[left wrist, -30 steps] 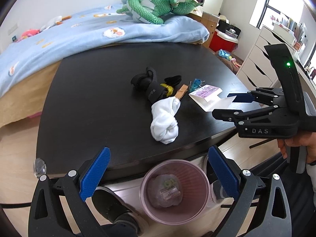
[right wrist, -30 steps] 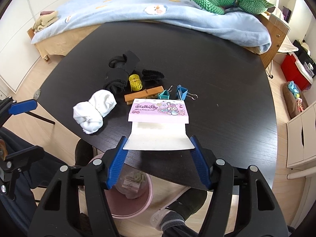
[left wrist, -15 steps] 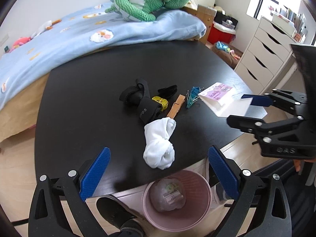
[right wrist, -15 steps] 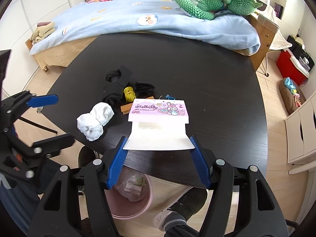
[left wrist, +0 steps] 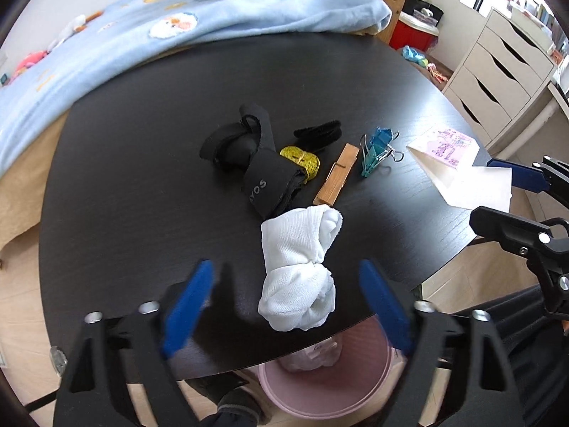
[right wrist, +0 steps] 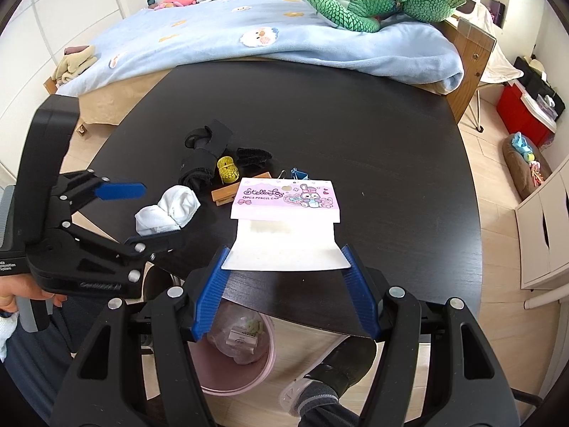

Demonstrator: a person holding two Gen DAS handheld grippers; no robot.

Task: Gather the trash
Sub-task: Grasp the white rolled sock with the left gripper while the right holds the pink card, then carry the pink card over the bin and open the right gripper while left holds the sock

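**A:** so the right gripper (right wrist: 286, 268) has its blue pads clamped on the two side edges of an empty pencil cap packet (right wrist: 284, 222), held up over the near edge of the round black table (right wrist: 373, 135). pink header card reads "StellaLou" in script with "6PCS PENCIL CAP" under it and a little bunny drawing, the rest is a plain white pouch

**B:** and the left one?

**A:** left gripper (left wrist: 284, 295) is tilted down over the rolled white sock (left wrist: 298, 270) near the table's front edge. its jaws have just been closing in, sock sits between them, but the pads aren't on it, so nothing gripped. the pads look blurred in its own camera

**B:** any other writing?

**A:** the black strap (left wrist: 256, 167) mid-table has letters on it, looks like "YOS", rest is folded out of sight. the label on the side of the left gripper is too small to read

**B:** where's the bin?

**A:** pink bin (right wrist: 234, 363) on the floor just under the table's near edge, with a crumpled clear bag and a small labelled wrapper in it, print too tiny. wooden clothespin (left wrist: 336, 174), teal binder clips (left wrist: 375, 151) and a yellow tape roll (left wrist: 300, 158) lie around the middle of the table
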